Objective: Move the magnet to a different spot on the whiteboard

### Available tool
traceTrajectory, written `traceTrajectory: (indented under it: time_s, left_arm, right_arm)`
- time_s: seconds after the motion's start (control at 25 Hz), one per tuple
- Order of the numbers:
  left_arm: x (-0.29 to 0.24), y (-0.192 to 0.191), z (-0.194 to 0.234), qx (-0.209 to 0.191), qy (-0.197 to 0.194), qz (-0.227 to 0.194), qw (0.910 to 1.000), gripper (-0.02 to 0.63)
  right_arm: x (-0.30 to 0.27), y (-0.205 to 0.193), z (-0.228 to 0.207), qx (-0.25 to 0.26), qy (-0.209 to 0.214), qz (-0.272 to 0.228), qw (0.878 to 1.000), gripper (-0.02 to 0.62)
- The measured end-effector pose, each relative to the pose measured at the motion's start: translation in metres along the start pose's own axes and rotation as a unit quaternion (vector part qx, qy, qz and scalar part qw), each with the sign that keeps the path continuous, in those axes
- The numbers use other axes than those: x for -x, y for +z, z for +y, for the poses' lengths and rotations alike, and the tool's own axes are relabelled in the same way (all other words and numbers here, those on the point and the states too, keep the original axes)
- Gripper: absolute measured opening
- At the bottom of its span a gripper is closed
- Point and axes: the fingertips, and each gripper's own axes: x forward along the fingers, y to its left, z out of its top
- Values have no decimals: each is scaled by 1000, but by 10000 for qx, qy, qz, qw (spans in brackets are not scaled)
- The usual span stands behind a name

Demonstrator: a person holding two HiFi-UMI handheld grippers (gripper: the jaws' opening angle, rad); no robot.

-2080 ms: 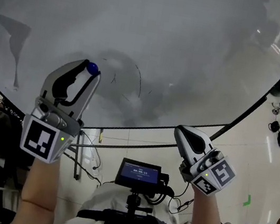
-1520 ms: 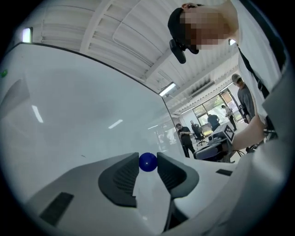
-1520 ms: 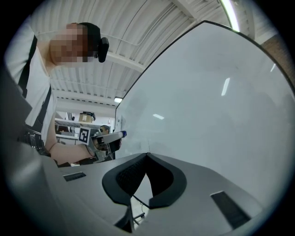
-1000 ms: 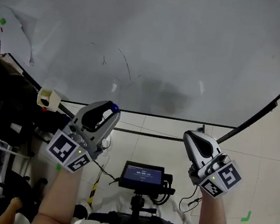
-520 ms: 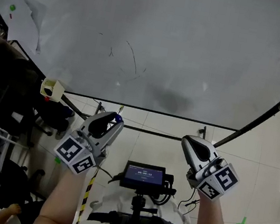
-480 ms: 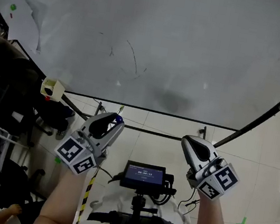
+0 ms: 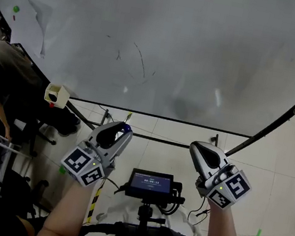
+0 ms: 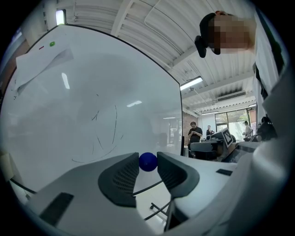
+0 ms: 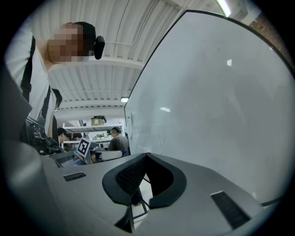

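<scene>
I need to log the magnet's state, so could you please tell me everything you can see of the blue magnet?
The blue magnet is a small, smooth, glossy ball, seemingly plastic. It sits pinched between the tips of the left gripper, one ribbed dark pad against each side. It is off the whiteboard, held in the air near its lower edge; nothing else touches it.

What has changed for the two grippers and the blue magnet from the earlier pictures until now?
The left gripper came down from in front of the whiteboard to below its lower edge, keeping the blue magnet clamped in its jaws. The right gripper stayed shut, empty, in about the same place.
</scene>
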Motion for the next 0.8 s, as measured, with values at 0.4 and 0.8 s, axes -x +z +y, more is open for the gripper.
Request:
traceTrajectory:
  time_s: [0.4,0.8]
  left_arm:
    - [-3,-2,-5,-61,10,82,9999,158]
    - [-8,2,-7,-101,43,96,9999,160]
  right_arm:
    - [5,0,-2,-33,-60,-62,10000,33]
    - [5,0,-7,-68,-37,-132,9999,34]
